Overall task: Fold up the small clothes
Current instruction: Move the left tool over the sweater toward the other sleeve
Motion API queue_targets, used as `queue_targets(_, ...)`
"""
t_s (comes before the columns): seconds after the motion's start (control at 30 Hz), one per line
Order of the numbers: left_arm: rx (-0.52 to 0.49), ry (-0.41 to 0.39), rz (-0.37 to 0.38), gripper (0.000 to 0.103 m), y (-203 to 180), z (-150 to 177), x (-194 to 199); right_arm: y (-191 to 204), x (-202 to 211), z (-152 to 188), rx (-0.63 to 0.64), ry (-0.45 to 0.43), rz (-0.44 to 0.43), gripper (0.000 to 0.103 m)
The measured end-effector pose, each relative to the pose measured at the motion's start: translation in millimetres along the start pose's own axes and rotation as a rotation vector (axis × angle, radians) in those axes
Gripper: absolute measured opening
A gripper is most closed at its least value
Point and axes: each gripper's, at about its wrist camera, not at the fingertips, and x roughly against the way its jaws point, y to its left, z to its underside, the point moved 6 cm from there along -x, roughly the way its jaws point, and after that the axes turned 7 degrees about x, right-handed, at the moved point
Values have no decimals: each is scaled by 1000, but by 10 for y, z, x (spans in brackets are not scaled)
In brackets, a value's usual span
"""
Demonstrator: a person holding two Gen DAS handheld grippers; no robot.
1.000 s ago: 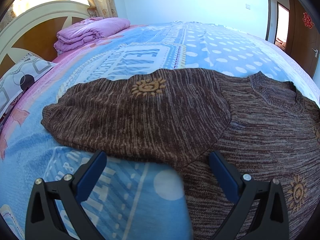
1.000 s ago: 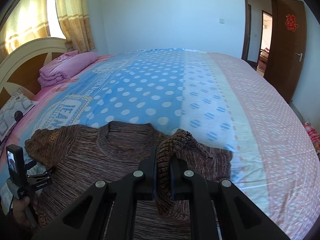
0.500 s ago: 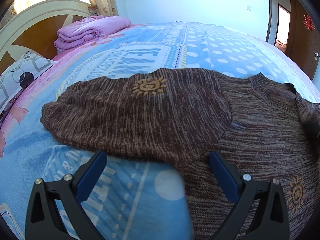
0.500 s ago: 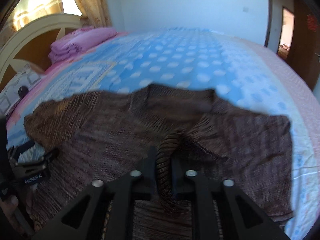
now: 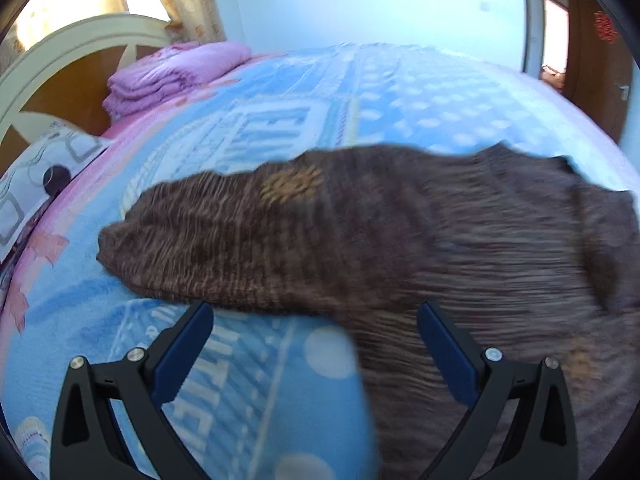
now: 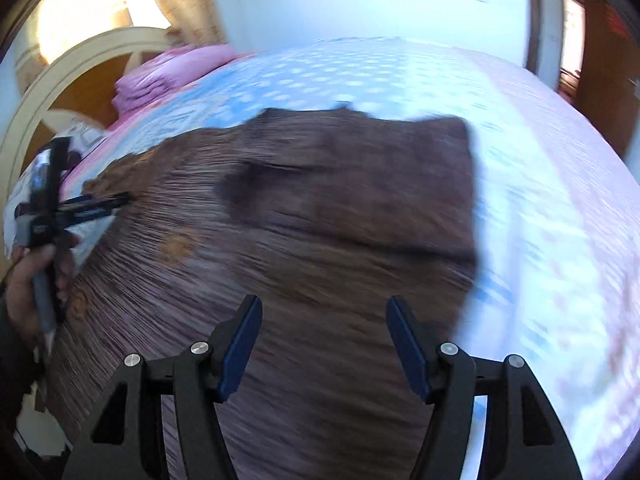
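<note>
Blue dotted bedspread (image 5: pixel 420 92) underneath. Brown knitted sweater (image 5: pixel 400 240) spread flat, right sleeve folded across the chest. Right gripper (image 6: pixel 324 336) just above the body, jaws just opened, nothing between. Left gripper (image 5: pixel 316 344) wide open at the left armpit, gripping nothing.

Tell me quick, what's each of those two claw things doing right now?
Left gripper: open, holding nothing, just short of the brown sweater.
Right gripper: open, jaws have just been opening, nothing between them; the sweater lies below.
</note>
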Motion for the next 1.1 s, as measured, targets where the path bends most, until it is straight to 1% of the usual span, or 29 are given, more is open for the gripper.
queue_targets(0.03, -13, -9, 25, 103, -87, -40, 129, -105, 53, 60, -18, -8, 8, 66)
queue_targets(0.07, -27, -15, 43, 103, -178, -78, 232, -246, 95, 125, -45, -15, 20, 68)
queue_targets(0.13, -86, -29, 79, 103, -456, -163, 461, -493, 140, 244, -103, -30, 36, 71)
queue_targets(0.23, -220, -21, 132, 103, -979, -191, 694, -775, 156, 389, -193, -66, 49, 71)
queue_targets(0.3, -307, -23, 139, 103, -1334, -154, 731, -849, 172, 456, -218, -115, 32, 71)
queue_targets(0.37, -342, -28, 140, 103, -1585, -116, 665, -873, 200, 490, -230, -158, 17, 71)
queue_targets(0.43, -358, -16, 132, 103, -1850, -41, 483, -866, 231, 487, -229, -177, 19, 71)
queue_targets(0.53, -368, -6, 78, 103, -2108, 30, 147, -863, 236, 507, -235, -184, 26, 72)
queue_targets(0.6, -386, -4, 42, 103, -2206, 28, -32, -866, 235, 507, -240, -187, 9, 73)
queue_targets(0.63, -399, -32, 3, 103, -2236, -27, -83, -884, 242, 511, -253, -195, -5, 73)
queue_targets(0.67, -404, -57, -26, 103, -2217, -94, -121, -901, 248, 523, -265, -201, -16, 73)
queue_targets(0.7, -401, -78, -72, 103, -2161, -183, -179, -916, 253, 522, -273, -204, -22, 73)
queue_targets(0.73, -371, -81, -129, 103, -2036, -299, -256, -924, 253, 523, -281, -208, -26, 73)
queue_targets(0.83, -215, -40, -166, 103, -1575, -584, -371, -896, 245, 512, -273, -209, -12, 73)
queue_targets(0.87, -182, -28, -183, 103, -1439, -624, -387, -896, 243, 518, -268, -208, -6, 73)
queue_targets(0.9, -167, -18, -193, 103, -1331, -636, -391, -889, 236, 521, -264, -206, -3, 74)
queue_targets(1.0, -160, -20, -167, 103, -1154, -559, -280, -873, 241, 529, -253, -206, 1, 76)
queue_targets(1.1, -180, -38, -107, 103, -1252, -420, -111, -874, 226, 531, -250, -208, 5, 76)
